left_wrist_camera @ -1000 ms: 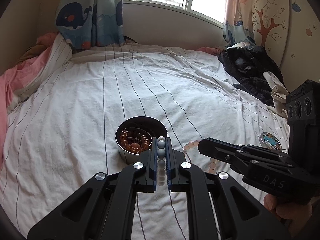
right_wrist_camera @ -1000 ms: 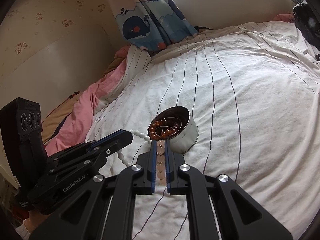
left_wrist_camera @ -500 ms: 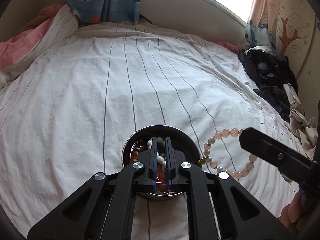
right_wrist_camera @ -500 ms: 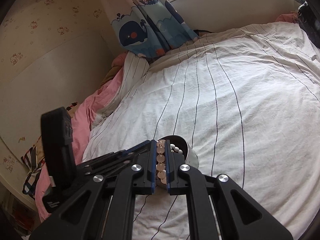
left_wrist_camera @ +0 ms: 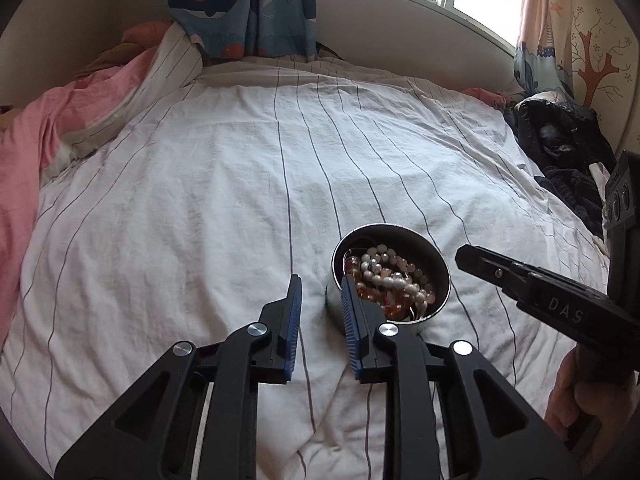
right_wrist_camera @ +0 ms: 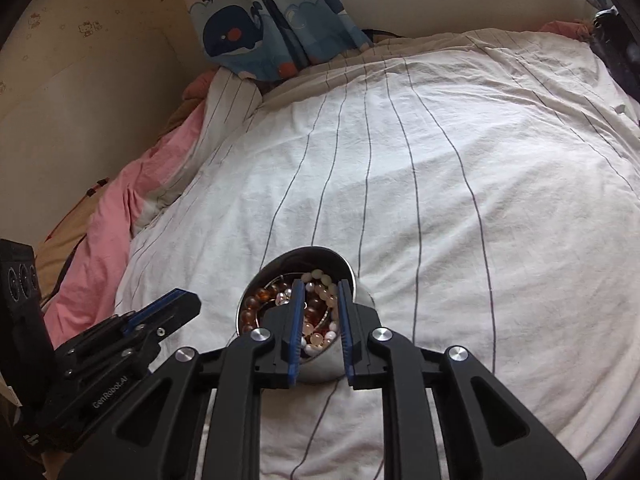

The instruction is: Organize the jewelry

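My left tongs [left_wrist_camera: 318, 294], black arms with blue ribbed pads, have just been opening; the jaws now stand a modest way apart with nothing between them, only striped sheet showing through the gap. Their right pad tip overlaps the near left rim of the small round shiny metal tin [left_wrist_camera: 390, 274], which sits at about one o'clock from them.

My right tongs [right_wrist_camera: 320, 308], the same black-and-blue make, have also just been opening. Their jaws are parted a little and hold nothing; they hover over the tin [right_wrist_camera: 298, 316], and the beads seen between the pads lie down inside it, not pinched.

The task's things, the beaded bracelets [left_wrist_camera: 386, 280], now rest in a heap in the tin: pearl-white, pale pink and amber-brown beads tangled together. In the right wrist view they [right_wrist_camera: 316, 304] fill the bowl at twelve o'clock from the tongs.

The tin stands on a white bedsheet with thin dark stripes [left_wrist_camera: 240, 184]. At ten o'clock lies a pink blanket [left_wrist_camera: 48, 132], at twelve o'clock hang blue whale-print curtains [left_wrist_camera: 244, 4], and at two o'clock a dark heap of clothes [left_wrist_camera: 560, 140].

I judge this as the release step, the bracelets being freshly dropped. Next I should lift both tongs clear without nudging the tin, then look for any jewelry left to gather; I see none on the sheet.
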`<move>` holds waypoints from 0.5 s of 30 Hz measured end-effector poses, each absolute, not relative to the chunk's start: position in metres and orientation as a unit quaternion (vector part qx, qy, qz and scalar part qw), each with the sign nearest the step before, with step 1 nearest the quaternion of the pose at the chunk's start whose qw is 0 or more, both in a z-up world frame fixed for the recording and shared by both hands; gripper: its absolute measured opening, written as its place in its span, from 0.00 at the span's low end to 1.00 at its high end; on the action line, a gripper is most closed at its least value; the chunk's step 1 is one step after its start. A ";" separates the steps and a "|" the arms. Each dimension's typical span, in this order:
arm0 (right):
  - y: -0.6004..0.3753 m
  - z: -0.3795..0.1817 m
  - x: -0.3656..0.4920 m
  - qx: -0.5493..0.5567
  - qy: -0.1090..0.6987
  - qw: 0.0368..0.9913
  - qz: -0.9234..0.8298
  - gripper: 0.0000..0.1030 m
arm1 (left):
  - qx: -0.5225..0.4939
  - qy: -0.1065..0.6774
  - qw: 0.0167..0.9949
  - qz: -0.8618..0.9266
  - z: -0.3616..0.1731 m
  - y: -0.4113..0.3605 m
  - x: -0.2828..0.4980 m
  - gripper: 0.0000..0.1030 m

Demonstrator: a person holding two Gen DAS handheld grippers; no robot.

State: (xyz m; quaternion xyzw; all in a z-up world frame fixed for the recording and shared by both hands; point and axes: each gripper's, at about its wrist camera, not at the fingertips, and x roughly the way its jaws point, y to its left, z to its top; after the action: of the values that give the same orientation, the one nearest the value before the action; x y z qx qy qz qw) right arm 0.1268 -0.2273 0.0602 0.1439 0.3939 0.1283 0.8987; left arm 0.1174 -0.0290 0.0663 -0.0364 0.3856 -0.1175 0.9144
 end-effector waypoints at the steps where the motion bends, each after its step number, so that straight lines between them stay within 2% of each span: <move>1: -0.229 0.061 0.120 0.138 0.394 0.900 0.123 0.19 | -0.035 0.390 0.913 -0.117 0.065 -0.028 0.110 0.26; 4: -0.232 0.062 0.095 0.113 0.394 0.906 0.109 0.27 | -0.030 0.404 0.907 -0.119 0.057 -0.028 0.086 0.33; 6: -0.231 0.059 0.072 0.098 0.397 0.908 0.093 0.38 | -0.026 0.414 0.902 -0.121 0.050 -0.030 0.068 0.37; 15: -0.224 0.024 -0.015 0.046 0.436 0.897 0.048 0.44 | -0.009 0.436 0.894 -0.100 0.029 -0.029 0.009 0.44</move>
State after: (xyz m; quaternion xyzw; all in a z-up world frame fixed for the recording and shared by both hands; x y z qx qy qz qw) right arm -0.0149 -0.2242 0.0242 0.0459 0.4363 0.0484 0.8973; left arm 0.0091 -0.0286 0.0288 -0.0087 0.4364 -0.0996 0.8942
